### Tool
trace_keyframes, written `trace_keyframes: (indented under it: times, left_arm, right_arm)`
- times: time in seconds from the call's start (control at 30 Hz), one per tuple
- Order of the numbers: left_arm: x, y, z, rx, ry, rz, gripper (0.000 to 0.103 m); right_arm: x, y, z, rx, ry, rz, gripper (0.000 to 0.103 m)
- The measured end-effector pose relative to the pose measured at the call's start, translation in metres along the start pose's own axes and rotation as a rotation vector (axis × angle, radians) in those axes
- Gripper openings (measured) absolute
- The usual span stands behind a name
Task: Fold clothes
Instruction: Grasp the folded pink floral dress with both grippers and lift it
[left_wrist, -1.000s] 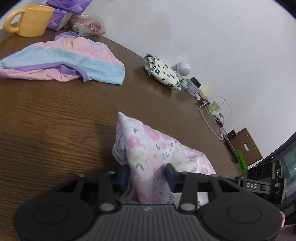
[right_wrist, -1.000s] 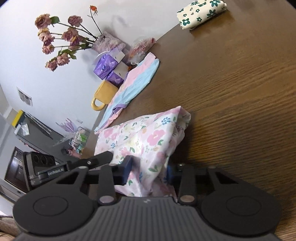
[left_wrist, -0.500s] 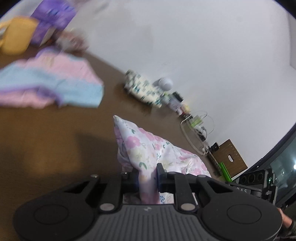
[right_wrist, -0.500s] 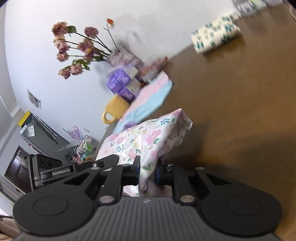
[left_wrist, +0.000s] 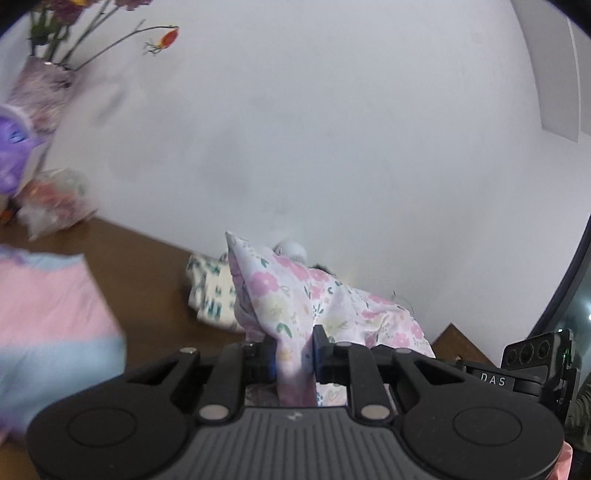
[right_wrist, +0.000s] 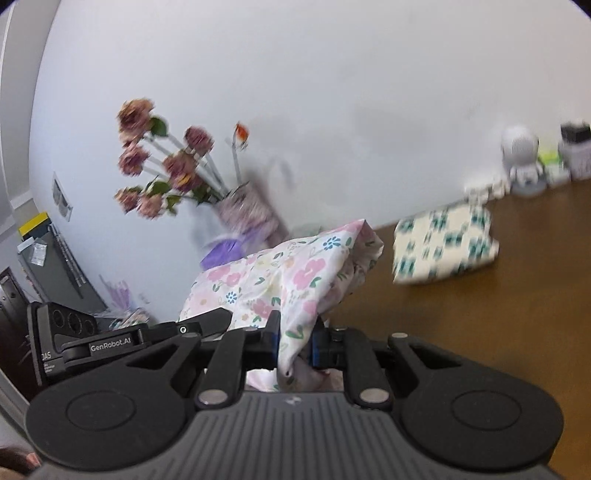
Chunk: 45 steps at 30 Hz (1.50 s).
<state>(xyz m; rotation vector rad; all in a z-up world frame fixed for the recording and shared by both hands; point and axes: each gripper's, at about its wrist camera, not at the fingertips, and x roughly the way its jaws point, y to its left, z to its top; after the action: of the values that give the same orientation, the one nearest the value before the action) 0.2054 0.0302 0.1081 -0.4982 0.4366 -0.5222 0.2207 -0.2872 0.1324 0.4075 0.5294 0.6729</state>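
Jaws of both grippers are clamped on the same floral garment (left_wrist: 295, 295), each pinching a bunched fold of its thin cloth. Between the left gripper (left_wrist: 294, 352) and the right gripper (right_wrist: 294, 345) the garment is lifted off the brown wooden table (right_wrist: 480, 332) and stretched in the air, its free corner peaking at 12 o'clock above each set of fingers, with the white wall behind it.

From the left wrist, a pink-and-blue striped garment (left_wrist: 48, 314) lies flat at 9 o'clock, its near edge blurred. A folded white cloth with green flowers (left_wrist: 210, 291) sits at 11 o'clock, partly hidden behind the lifted garment and close to the table's far edge along the wall. At 10 o'clock, a clear plastic bag (left_wrist: 51, 206) and a purple box (left_wrist: 14, 155) stand against the wall under a vase of dried flowers (right_wrist: 177, 173).

From the right wrist, the folded cloth lies at 2 o'clock, well apart from the lifted garment, with bare wood between them and more bare wood at 3 o'clock. A small white round device (right_wrist: 521, 158) stands at the wall edge at 2 o'clock.
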Motion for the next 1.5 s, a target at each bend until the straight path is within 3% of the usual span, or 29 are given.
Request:
trace_keyframes:
  times: [0.23,0.33,0.53,0.63,0.77,0.9,1.0,1.13,1.23,1.33,1.4,1.5]
  left_arm:
    - [0.106,0.019,0.039,0.012,-0.007,0.004,0.016]
    - [0.153,0.036,0.047,-0.041,0.0,0.019,0.017]
    - [0.234,0.08,0.048,-0.135,0.038,0.086,0.02]
    - [0.253,0.107,0.037,-0.203,0.034,0.059,0.022]
    - [0.262,0.132,0.025,-0.303,0.008,-0.026,0.026]
    - [0.268,0.131,0.025,-0.286,0.006,-0.004,0.027]
    - [0.266,0.137,0.024,-0.324,-0.009,-0.029,0.031]
    - [0.255,0.142,0.023,-0.356,-0.062,-0.061,0.041]
    - [0.251,0.146,0.024,-0.369,-0.112,-0.037,0.042]
    - [0.259,0.147,0.024,-0.354,-0.108,-0.001,0.039]
    - [0.266,0.146,0.023,-0.33,-0.098,0.02,0.03]
    - [0.279,0.146,0.02,-0.319,-0.076,0.057,0.028]
  right_arm:
    - [0.056,-0.073,0.062,0.037,-0.019,-0.045,0.014]
    - [0.085,-0.108,0.08,0.06,-0.012,-0.066,0.014]
    - [0.148,-0.18,0.082,0.143,0.039,-0.1,0.014]
    - [0.167,-0.211,0.07,0.185,0.035,-0.088,0.015]
    - [0.173,-0.238,0.059,0.25,0.006,-0.036,0.017]
    - [0.177,-0.234,0.061,0.231,-0.017,-0.062,0.022]
    - [0.176,-0.238,0.061,0.273,-0.037,-0.06,0.03]
    - [0.17,-0.245,0.061,0.315,-0.061,-0.056,0.033]
    - [0.168,-0.248,0.062,0.339,-0.077,-0.061,0.037]
    - [0.166,-0.251,0.062,0.36,-0.096,-0.059,0.041]
    - [0.165,-0.251,0.062,0.364,-0.118,-0.055,0.043]
    - [0.163,-0.249,0.062,0.359,-0.147,-0.061,0.043]
